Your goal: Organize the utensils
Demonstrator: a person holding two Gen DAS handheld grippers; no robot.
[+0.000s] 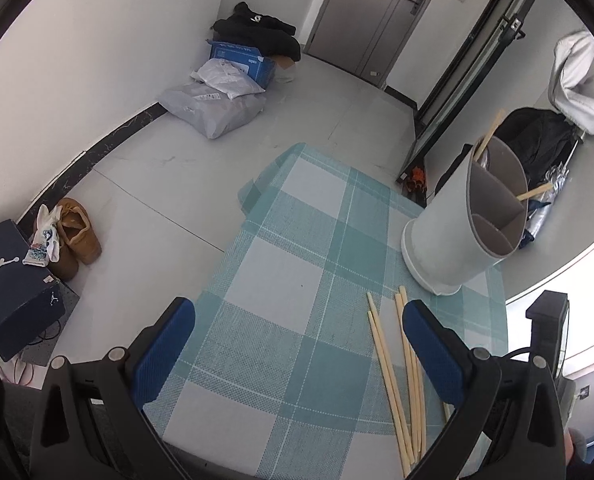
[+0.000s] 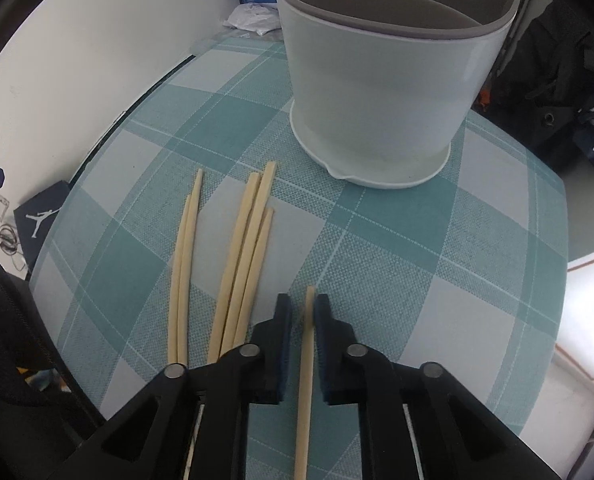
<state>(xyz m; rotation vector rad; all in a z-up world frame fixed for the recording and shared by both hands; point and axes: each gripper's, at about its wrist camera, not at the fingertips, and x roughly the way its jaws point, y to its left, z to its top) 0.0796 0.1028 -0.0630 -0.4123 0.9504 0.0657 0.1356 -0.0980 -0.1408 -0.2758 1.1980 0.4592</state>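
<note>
Several pale wooden chopsticks [image 2: 241,248] lie on the teal checked tablecloth [image 2: 437,280] in front of a white utensil holder [image 2: 381,92] with grey inner dividers. My right gripper [image 2: 302,312] has its jaws narrowly around one chopstick [image 2: 306,360] that lies between the blue pads; a small gap shows on the left side. In the left wrist view the holder [image 1: 457,232] stands at the right with two chopsticks [image 1: 489,136] in it. My left gripper [image 1: 297,320] is open and empty above the cloth, left of the loose chopsticks [image 1: 397,376].
The table edge drops to a grey tiled floor. On the floor are a dark shoe box [image 1: 13,280], brown shoes [image 1: 75,236], parcels [image 1: 217,108] and a blue box [image 1: 241,60]. A black bag [image 1: 537,140] sits beyond the holder.
</note>
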